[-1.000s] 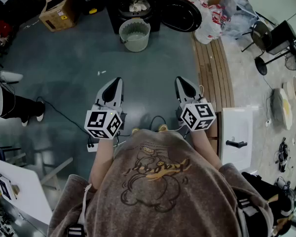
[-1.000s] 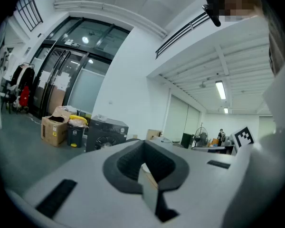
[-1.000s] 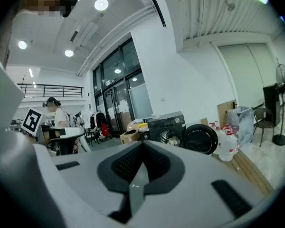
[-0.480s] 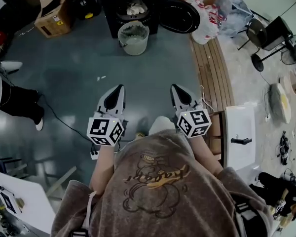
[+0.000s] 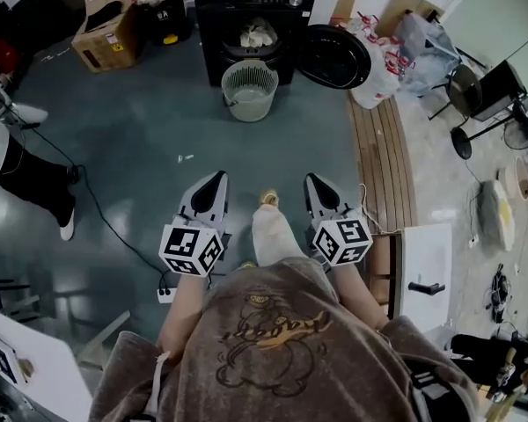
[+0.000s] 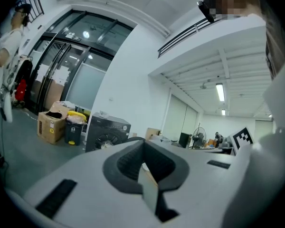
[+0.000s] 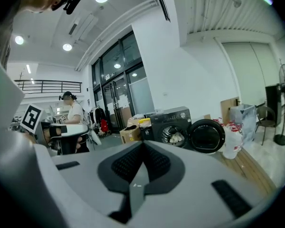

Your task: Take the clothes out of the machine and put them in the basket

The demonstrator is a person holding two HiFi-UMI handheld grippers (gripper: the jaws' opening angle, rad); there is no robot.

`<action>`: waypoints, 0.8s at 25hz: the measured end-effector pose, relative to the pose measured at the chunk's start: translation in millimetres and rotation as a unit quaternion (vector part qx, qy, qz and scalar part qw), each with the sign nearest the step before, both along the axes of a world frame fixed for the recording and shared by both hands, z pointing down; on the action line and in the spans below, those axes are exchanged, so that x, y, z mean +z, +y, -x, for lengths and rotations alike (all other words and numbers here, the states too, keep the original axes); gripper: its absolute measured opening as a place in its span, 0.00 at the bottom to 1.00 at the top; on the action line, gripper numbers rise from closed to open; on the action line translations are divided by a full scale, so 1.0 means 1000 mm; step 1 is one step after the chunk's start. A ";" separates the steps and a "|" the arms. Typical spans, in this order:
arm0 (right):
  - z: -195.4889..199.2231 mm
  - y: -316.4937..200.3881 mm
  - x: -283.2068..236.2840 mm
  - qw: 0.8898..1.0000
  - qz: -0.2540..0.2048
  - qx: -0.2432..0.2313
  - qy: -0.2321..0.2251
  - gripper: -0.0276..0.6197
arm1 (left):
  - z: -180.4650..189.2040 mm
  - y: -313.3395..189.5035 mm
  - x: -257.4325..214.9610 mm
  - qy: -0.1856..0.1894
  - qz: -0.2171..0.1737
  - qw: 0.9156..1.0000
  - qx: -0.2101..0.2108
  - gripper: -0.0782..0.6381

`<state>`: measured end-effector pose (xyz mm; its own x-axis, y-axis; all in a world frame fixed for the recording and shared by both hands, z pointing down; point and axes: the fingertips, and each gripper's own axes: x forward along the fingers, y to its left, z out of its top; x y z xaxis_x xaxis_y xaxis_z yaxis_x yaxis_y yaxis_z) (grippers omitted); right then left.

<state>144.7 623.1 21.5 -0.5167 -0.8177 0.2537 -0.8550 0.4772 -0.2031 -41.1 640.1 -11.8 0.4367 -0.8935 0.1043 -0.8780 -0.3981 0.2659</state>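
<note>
Grey floor, head view: machine (image 5: 255,11), door open, clothes (image 5: 257,33) in its drum, basket (image 5: 249,89) parked at its mouth for a short carry, all well beyond my jaws. Left gripper view: left gripper (image 6: 143,148) pressed together, empty, aimed at the machine. Right gripper view: right gripper (image 7: 141,151) likewise.

The basket (image 5: 249,89) stands just before the machine (image 5: 216,25), with clothes (image 5: 257,33) in its drum. Its door (image 5: 334,55) hangs open at right, bags (image 5: 383,55) beyond. A box (image 5: 106,25) and bin (image 5: 163,11) sit left of the machine.
</note>
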 end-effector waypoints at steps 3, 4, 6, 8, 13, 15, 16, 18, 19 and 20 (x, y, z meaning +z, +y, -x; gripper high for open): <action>0.009 -0.034 0.003 1.000 -0.001 -0.009 -0.006 0.03 | 0.004 -0.030 0.001 -0.005 0.000 1.000 -0.003 0.12; 0.010 -0.046 0.003 1.000 0.000 -0.011 -0.008 0.03 | 0.005 -0.041 0.000 -0.007 0.000 1.000 -0.005 0.12; 0.013 -0.071 0.004 1.000 0.001 -0.015 -0.009 0.03 | 0.007 -0.063 0.000 -0.013 0.002 1.000 -0.008 0.12; 0.016 -0.097 0.005 1.000 0.002 -0.019 -0.011 0.03 | 0.007 -0.089 0.000 -0.020 0.005 1.000 -0.007 0.12; 0.016 -0.164 0.003 0.999 0.009 -0.028 -0.015 0.03 | 0.003 -0.156 -0.008 -0.018 0.009 1.000 -0.007 0.12; 0.015 -0.194 0.000 0.999 0.010 -0.032 -0.013 0.03 | 0.002 -0.185 -0.012 -0.018 0.010 1.000 -0.011 0.12; 0.014 -0.208 -0.001 0.999 0.011 -0.033 -0.012 0.03 | 0.002 -0.200 -0.014 -0.019 0.010 1.000 -0.013 0.12; 0.009 -0.238 -0.001 0.999 0.013 -0.035 -0.011 0.03 | 0.000 -0.230 -0.017 -0.021 0.009 1.000 -0.018 0.12; 0.006 -0.252 -0.001 0.999 0.015 -0.036 -0.011 0.03 | -0.001 -0.244 -0.018 -0.022 0.007 1.000 -0.020 0.12; 0.003 -0.265 0.000 0.999 0.016 -0.037 -0.011 0.03 | -0.002 -0.258 -0.019 -0.023 0.007 0.999 -0.023 0.12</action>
<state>141.8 357.7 21.9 -0.5812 -0.7688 0.2667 -0.8127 0.5319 -0.2380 -39.3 382.1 -30.6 0.3899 -0.9109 0.1350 -0.9065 -0.3539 0.2305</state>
